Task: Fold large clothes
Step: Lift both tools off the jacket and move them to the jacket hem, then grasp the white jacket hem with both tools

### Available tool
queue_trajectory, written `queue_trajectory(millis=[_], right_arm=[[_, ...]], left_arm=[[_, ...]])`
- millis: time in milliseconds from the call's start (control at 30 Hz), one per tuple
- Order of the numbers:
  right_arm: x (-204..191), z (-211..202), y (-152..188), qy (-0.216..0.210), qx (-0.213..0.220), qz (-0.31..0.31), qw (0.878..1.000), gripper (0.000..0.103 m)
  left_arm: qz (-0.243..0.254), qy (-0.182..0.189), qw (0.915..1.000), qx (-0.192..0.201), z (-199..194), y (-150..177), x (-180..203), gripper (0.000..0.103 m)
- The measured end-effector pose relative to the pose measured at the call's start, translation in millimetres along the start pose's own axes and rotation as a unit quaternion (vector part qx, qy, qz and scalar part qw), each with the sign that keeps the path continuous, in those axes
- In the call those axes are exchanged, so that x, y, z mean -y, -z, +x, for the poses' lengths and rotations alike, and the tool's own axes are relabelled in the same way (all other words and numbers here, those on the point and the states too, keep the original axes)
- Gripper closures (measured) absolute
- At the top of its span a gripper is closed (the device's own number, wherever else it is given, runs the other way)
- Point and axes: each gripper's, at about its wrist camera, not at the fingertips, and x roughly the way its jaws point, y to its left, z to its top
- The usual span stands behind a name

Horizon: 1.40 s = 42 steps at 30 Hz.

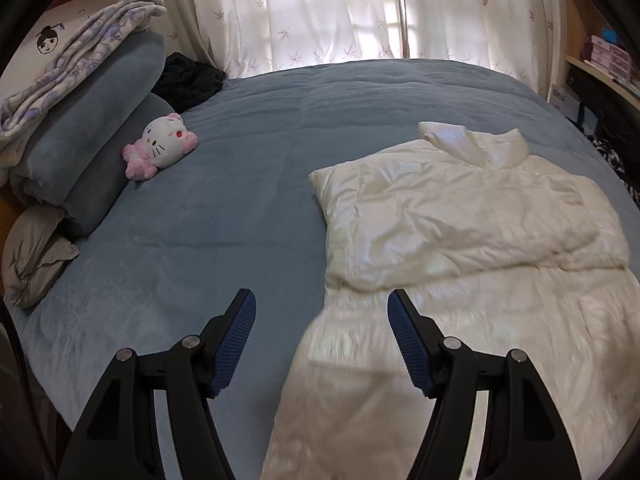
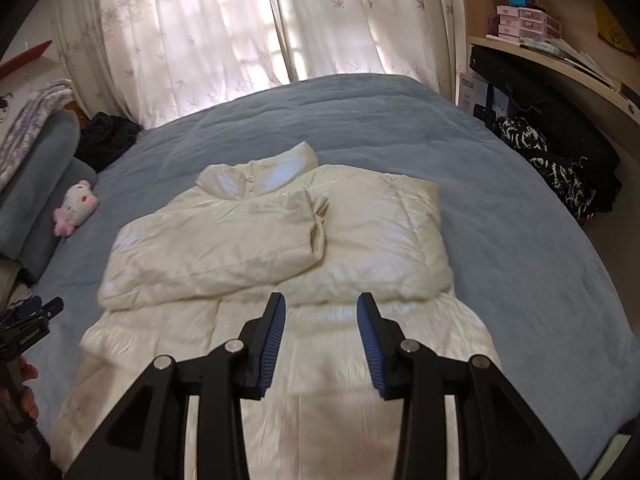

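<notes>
The right tool (image 2: 321, 316) hung wide open and empty over the lower body of the coat (image 2: 280, 240), pointing to twelve o'clock along its length. The left tool (image 1: 322, 312) was equally wide open and empty, straddling the coat's (image 1: 460, 240) left edge, with bare bed (image 1: 200, 220) under its nine o'clock finger.

The coat lay flat on the bed, collar (image 2: 256, 176) at twelve o'clock, both sleeves already crossed over the chest, the hem running out of view at six.

It looked a puffy, glossy padded thing: light for its bulk, soft, springy and probably slippery. A pinch on a single shiny layer would likely slide, so the hem corners at five and seven o'clock, gripped through all the padding, seemed the best holds. The fill would likely push back against a crease.

A plush (image 1: 160, 148) sat well apart at ten o'clock.
</notes>
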Motion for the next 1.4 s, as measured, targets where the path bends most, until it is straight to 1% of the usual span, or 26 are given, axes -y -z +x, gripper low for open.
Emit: queue_trajectory(millis=[167, 233, 300, 400, 533, 667, 900, 1033, 1100, 1133, 1167, 1300, 1400], right_arm=[[5, -45, 15, -0.009, 0.023, -0.019, 1.0, 0.065], [9, -61, 21, -0.012, 0.032, -0.021, 0.999, 0.06], [15, -74, 26, -0.016, 0.039, -0.017, 0.999, 0.057], [27, -87, 33, -0.026, 0.039, -0.005, 0.999, 0.054], [43, -97, 46, -0.03, 0.03, 0.005, 0.999, 0.053], [59, -96, 62, -0.028, 0.012, 0.004, 1.0, 0.051], [86, -87, 91, -0.016, -0.028, 0.024, 0.999, 0.05], [100, -87, 99, -0.011, -0.034, 0.046, 0.998, 0.049], [107, -86, 101, -0.007, -0.037, 0.056, 0.998, 0.046], [110, -86, 103, -0.006, -0.039, 0.061, 0.997, 0.043], [113, -86, 104, -0.005, -0.04, 0.065, 0.997, 0.04], [122, -81, 108, 0.004, -0.051, 0.073, 0.996, 0.039], [128, -76, 114, 0.011, -0.065, 0.072, 0.995, 0.039]], left_arm=[[-0.005, 0.009, 0.9999, 0.008, -32, 11, -4, 0.036], [-0.01, 0.013, 0.9998, 0.012, -47, 18, -8, 0.035], [-0.015, 0.014, 0.9997, 0.015, -57, 25, -12, 0.032], [-0.017, 0.013, 0.9996, 0.017, -70, 38, -18, 0.032], [-0.019, 0.027, 0.9994, 0.008, -76, 55, -27, 0.029], [-0.023, 0.045, 0.9987, -0.006, -74, 74, -36, 0.028], [-0.039, 0.048, 0.9975, -0.035, -60, 102, -50, 0.028], [-0.056, 0.045, 0.9961, -0.052, -51, 109, -58, 0.028], [-0.063, 0.05, 0.9951, -0.058, -48, 113, -61, 0.028], [-0.065, 0.051, 0.9947, -0.06, -47, 115, -62, 0.028], [-0.065, 0.053, 0.9946, -0.062, -46, 116, -62, 0.028], [-0.056, 0.058, 0.9936, -0.08, -39, 126, -61, 0.028], [-0.058, 0.071, 0.9906, -0.102, -30, 137, -66, 0.028]])
